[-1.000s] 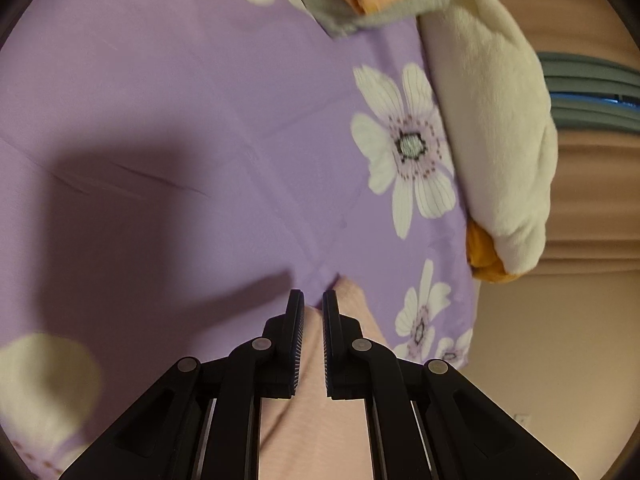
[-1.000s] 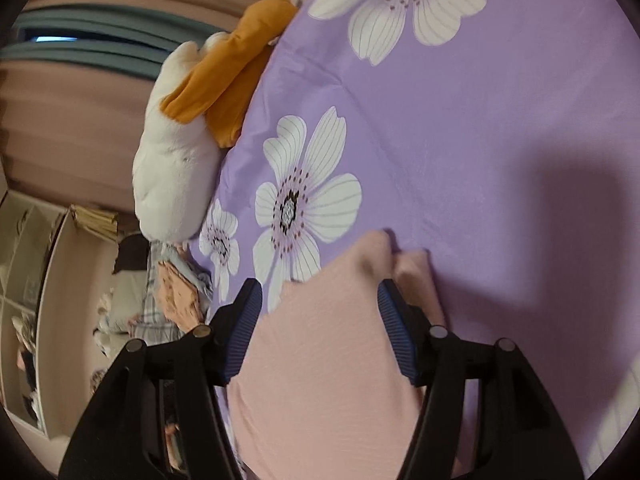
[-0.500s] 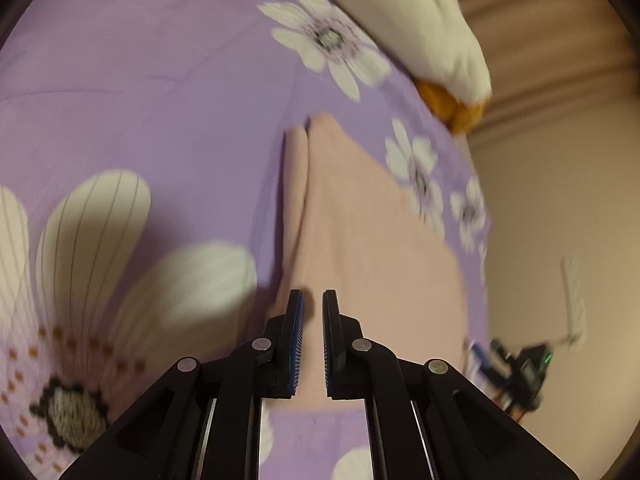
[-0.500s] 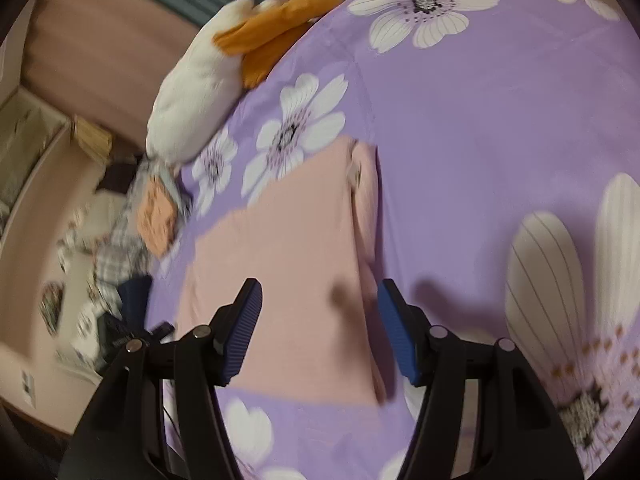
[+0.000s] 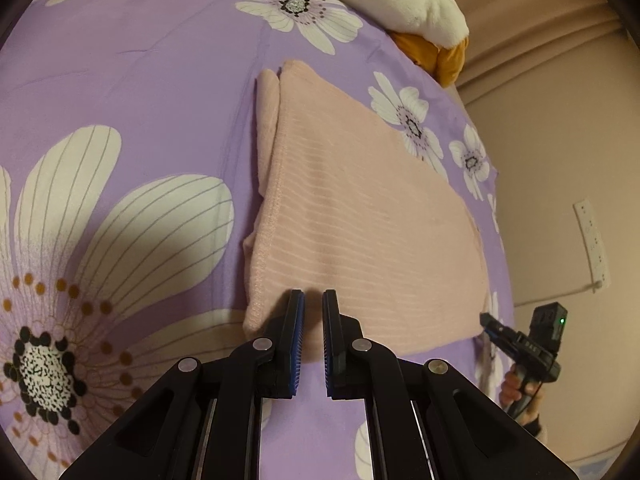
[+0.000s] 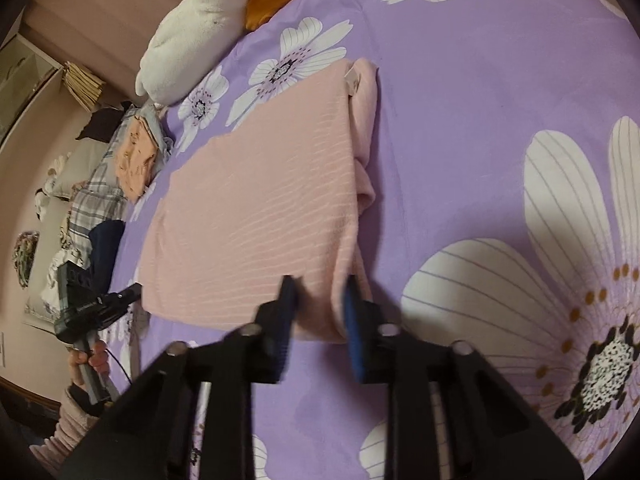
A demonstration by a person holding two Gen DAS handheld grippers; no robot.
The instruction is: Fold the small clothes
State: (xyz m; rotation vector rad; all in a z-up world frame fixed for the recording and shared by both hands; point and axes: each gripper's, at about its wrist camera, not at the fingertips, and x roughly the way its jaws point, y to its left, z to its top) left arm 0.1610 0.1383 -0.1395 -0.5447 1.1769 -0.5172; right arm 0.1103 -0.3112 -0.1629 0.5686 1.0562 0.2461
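A pink ribbed garment [image 5: 360,216] lies folded flat on the purple flowered bedspread [image 5: 132,80]; it also shows in the right wrist view [image 6: 256,216]. My left gripper [image 5: 313,300] hovers over the garment's near edge, its jaws a narrow gap apart with nothing between them. My right gripper [image 6: 318,288] is open over the garment's near right corner and holds nothing. Each gripper shows small in the other's view, the right one [image 5: 520,344] and the left one [image 6: 100,300].
A white plush toy [image 6: 188,36] with orange parts [image 5: 436,52] lies at the bed's far edge. A pile of other clothes [image 6: 132,156] sits at the left in the right wrist view. The wall [image 5: 560,160] stands beyond the bed's edge.
Both grippers have drawn back toward the near side of the garment. The right gripper's jaws have narrowed. The garment lies flat, released.
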